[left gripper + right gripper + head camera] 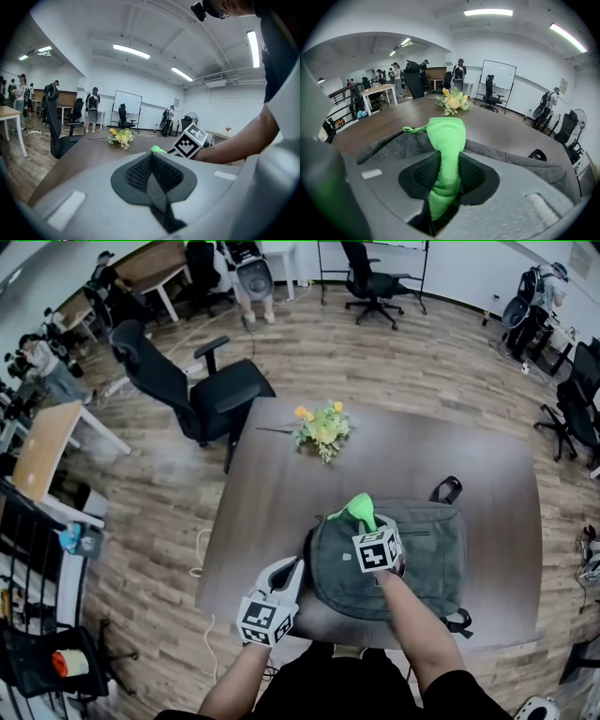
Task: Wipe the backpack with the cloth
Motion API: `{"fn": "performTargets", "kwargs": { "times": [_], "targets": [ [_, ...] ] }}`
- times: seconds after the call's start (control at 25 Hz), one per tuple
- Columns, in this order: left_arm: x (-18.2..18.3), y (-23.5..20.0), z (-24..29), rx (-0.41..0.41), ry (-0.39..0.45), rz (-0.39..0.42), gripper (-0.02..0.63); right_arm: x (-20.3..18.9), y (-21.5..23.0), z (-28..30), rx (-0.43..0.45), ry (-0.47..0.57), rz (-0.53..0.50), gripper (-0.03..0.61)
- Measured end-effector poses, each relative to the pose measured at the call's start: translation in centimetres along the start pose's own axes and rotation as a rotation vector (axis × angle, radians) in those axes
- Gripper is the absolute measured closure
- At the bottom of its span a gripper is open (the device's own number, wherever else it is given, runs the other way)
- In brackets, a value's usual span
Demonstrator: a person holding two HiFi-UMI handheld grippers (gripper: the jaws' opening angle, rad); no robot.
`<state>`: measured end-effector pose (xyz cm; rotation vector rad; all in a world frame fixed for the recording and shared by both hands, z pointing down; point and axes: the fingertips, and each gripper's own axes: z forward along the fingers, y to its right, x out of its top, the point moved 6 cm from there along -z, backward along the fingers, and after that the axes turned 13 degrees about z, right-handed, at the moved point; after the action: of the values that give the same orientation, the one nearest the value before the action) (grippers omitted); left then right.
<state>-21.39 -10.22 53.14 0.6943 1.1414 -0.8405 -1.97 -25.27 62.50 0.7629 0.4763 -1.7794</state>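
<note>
Left gripper (pixel 292 568) sits nearest, at the near-left edge of the backpack (pixel 427 563). Its fingers (pixel 133 174) are pressed together with nothing between them. Contact with the bag: cannot tell.

Right gripper (pixel 367 521) is over the backpack's left part. Its fingers (pixel 474 174) are clamped on the green cloth (pixel 447 136), which stands bunched past the tips.

Backpack lies flat at the near side of the tabletop (pixel 281 474). Flowers (pixel 322 430) are at the far side, well apart.

Judgement, wiping step:
- Tip the right gripper down so the free end of the cloth lies on the fabric.
- Bunch is narrow, so overlap the strokes.
- Press the left gripper on the near-left edge so the bag does not slide.
- Keep strokes clear of the straps.
</note>
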Motion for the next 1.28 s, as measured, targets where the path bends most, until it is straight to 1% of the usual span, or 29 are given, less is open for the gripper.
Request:
{"fn": "performTargets", "kwargs": {
  "times": [0.36, 0.6, 0.8, 0.92, 1.08, 1.28],
  "targets": [
    [0.1, 1.1, 0.5, -0.024, -0.021, 0.016, 0.595, 0.1, 4.0, -1.1, -0.096, 0.008, -0.022, 0.468],
    [-0.6, 1.0, 0.6, -0.024, -0.037, 0.006, 0.595, -0.1, 7.4, -2.1, -0.146, -0.007, 0.026, 0.468],
    [-0.4, 1.2, 0.8, -0.028, -0.038, 0.01, 0.596, -0.2, 9.9, -3.1, -0.205, -0.014, 0.023, 0.466],
    [-0.3, 1.8, 1.1, -0.041, -0.038, 0.012, 0.596, -0.2, 11.4, -3.8, -0.24, -0.019, 0.026, 0.468],
    [-0.5, 2.5, 1.7, -0.066, -0.046, 0.022, 0.597, 0.1, 13.7, -5.0, -0.28, -0.025, 0.077, 0.466],
    [-0.7, 2.8, 2.4, -0.085, -0.051, 0.022, 0.596, 0.0, 17.0, -7.0, -0.354, -0.039, 0.073, 0.466]
  ]
}}
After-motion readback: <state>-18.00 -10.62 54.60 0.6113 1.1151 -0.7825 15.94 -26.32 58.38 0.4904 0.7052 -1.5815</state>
